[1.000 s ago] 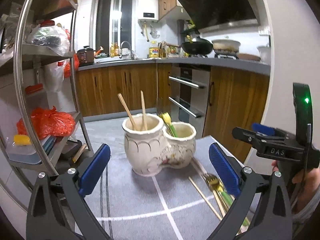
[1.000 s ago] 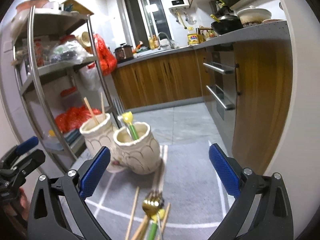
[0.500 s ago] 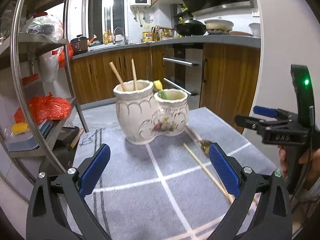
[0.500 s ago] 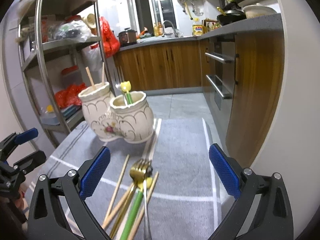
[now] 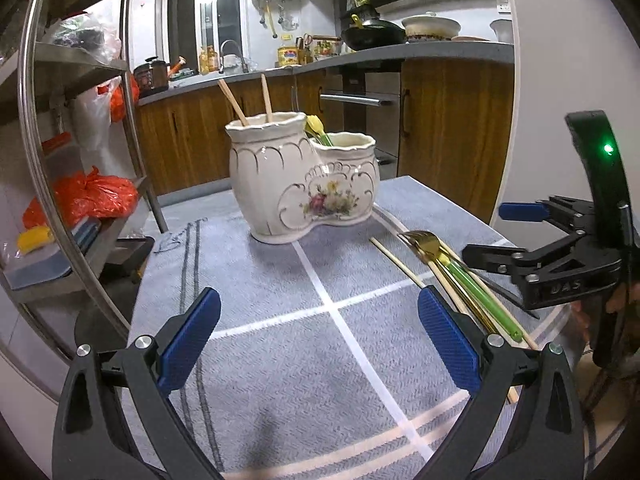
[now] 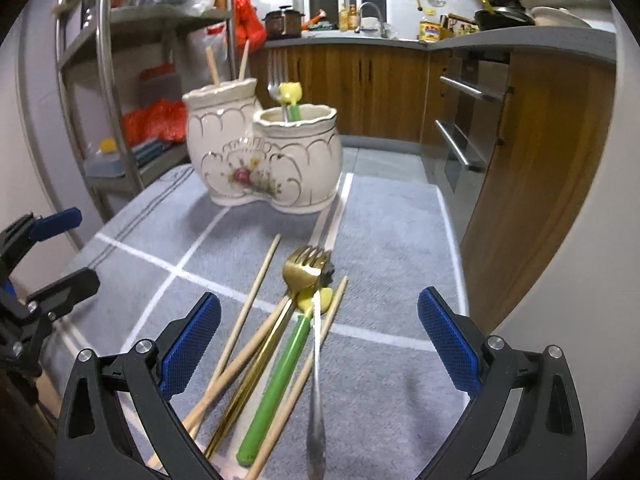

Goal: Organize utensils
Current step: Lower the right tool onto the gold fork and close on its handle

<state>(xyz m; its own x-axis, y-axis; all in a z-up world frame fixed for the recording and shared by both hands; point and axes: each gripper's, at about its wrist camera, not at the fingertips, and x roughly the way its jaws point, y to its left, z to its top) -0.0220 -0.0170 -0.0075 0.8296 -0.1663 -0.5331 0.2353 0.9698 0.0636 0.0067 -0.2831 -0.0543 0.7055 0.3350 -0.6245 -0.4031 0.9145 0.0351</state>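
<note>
Right claw (image 6: 318, 342) spread, empty, above loose utensil pile (image 6: 276, 344); left claw (image 5: 320, 338) spread too. Pick-up step: lower, pinch one piece.

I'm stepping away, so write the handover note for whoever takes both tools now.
Left tool: open, empty, above the grey mat.
Right tool: open, empty, over the loose pile.
Done: two chopsticks stand in the holder's taller cup; a fork and a green-handled piece in the shorter.
Left: gold fork, green-handled utensil, silver-handled piece and chopsticks lie on the mat.
</note>
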